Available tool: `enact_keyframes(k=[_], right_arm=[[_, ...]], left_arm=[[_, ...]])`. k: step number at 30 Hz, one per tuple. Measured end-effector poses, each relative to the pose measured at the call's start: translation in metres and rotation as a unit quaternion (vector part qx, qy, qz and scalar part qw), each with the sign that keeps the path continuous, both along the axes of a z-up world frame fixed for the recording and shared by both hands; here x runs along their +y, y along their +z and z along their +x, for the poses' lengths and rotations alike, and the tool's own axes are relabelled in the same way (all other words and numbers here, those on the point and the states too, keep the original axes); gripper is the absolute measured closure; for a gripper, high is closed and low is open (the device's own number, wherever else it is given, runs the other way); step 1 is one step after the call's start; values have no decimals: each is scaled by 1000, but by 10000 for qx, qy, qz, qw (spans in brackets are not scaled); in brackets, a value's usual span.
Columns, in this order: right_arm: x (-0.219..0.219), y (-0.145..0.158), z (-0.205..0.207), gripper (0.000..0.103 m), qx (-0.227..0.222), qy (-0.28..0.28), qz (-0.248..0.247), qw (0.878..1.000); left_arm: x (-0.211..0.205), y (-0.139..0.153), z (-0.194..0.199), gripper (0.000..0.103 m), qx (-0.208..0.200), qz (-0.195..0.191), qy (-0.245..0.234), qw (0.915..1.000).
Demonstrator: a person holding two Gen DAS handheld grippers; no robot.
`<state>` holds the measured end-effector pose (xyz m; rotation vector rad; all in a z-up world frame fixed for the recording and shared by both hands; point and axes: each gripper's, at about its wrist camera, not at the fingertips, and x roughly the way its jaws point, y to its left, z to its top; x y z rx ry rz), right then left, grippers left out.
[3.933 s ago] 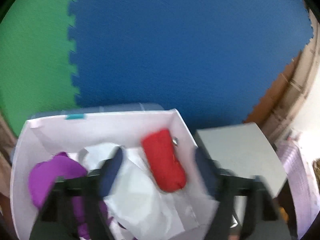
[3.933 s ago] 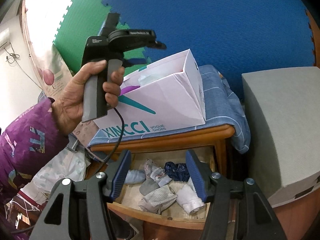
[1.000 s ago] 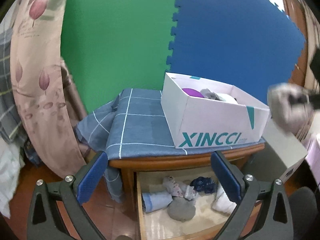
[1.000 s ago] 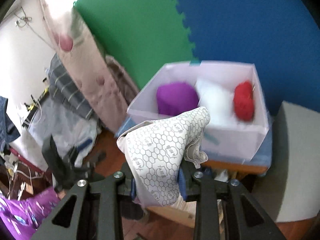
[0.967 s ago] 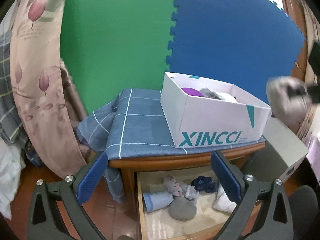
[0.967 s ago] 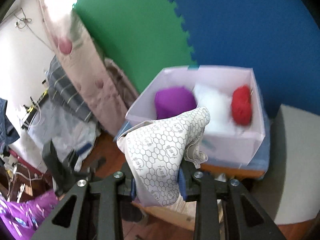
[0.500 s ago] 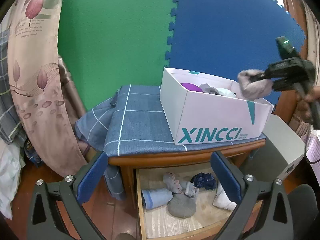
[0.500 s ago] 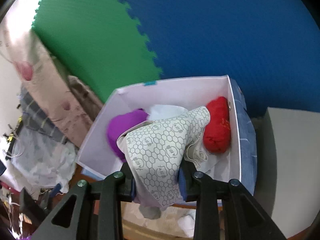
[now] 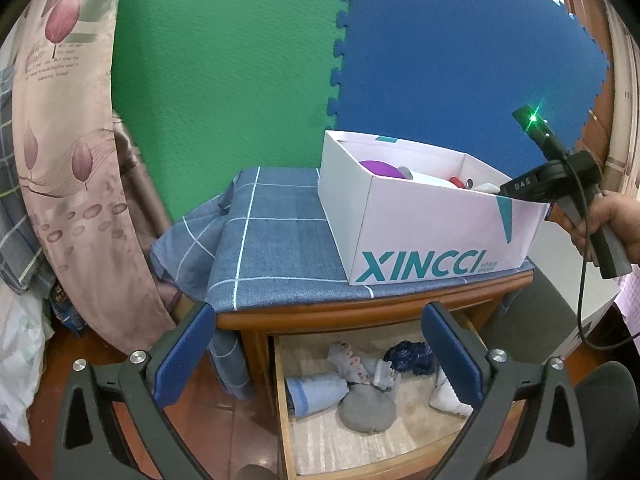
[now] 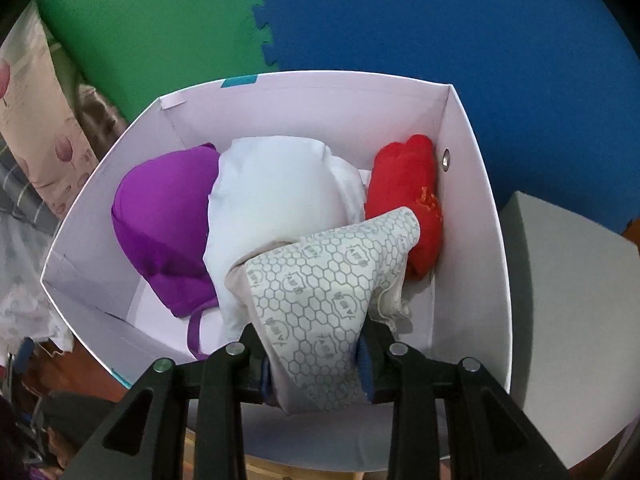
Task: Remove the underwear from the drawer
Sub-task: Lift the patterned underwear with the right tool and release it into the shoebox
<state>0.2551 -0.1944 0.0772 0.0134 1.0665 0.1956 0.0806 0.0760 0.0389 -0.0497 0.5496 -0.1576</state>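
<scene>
We see the white box (image 9: 420, 240), printed "XINCCI", on a blue checked cloth (image 9: 272, 236) over the table (image 9: 360, 316). Purple (image 10: 168, 216), white (image 10: 276, 188) and red (image 10: 412, 196) garments crowd it. Our right hand-held gripper (image 10: 316, 364) is easing open, honeycomb-print underwear (image 10: 328, 288) between its pads over the box. Our left hand-held gripper (image 9: 316, 352) gapes above the open drawer (image 9: 360, 448).

Checked blue cloth (image 9: 276, 236) (draped) covers cabinet (image 9: 360, 316).

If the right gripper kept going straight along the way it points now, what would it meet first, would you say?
Probably the white garment in the shoe box: the right gripper, jaws opening around the honeycomb-patterned underwear, points down into it, though depth is unclear.
</scene>
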Motion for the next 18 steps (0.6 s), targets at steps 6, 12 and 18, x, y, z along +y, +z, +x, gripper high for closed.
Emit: enact_keyframes(k=[6, 12, 18], right_arm=[[1, 0, 1, 58, 2, 30, 71, 10000], [-1, 13, -18, 55, -587, -32, 150, 9982], [-21, 36, -63, 52, -1627, -222, 607, 9846]], left_arm=[[-2, -3, 5, 1, 113, 141, 40, 9998], [-4, -4, 7, 1, 196, 248, 82, 9995], [-4, -5, 7, 1, 236, 300, 110, 9992]])
